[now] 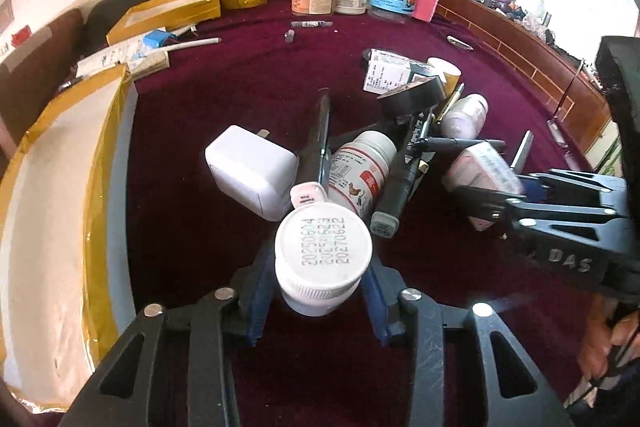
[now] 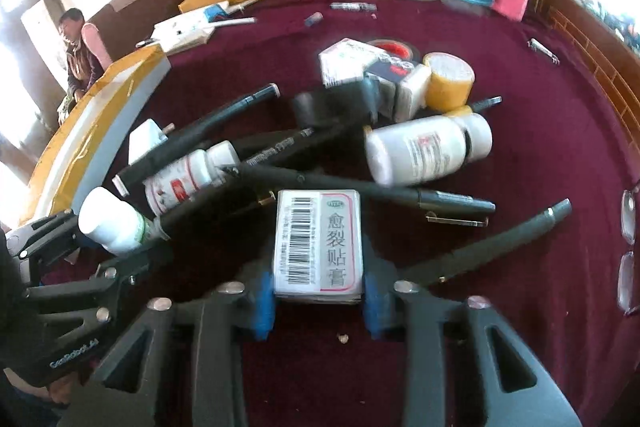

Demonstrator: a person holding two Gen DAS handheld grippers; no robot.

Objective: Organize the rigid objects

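Left gripper (image 1: 322, 291) is clamped on a white pill bottle (image 1: 323, 259), base outward, raised above the maroon table (image 1: 224, 99); right gripper (image 2: 319, 297) grips a flat barcoded plaster box (image 2: 319, 243) just short of the pile. Both point forward and down, the right approaching from the left's right side. Judged risk: the bottle's round wall could slip in the pads, or either load could clip the crossed black pens (image 2: 360, 189) ahead and scatter them.

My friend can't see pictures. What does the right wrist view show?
The right gripper has its jaws shut on a small white barcoded box, above a dark red tablecloth cluttered with black pens and white pill bottles.
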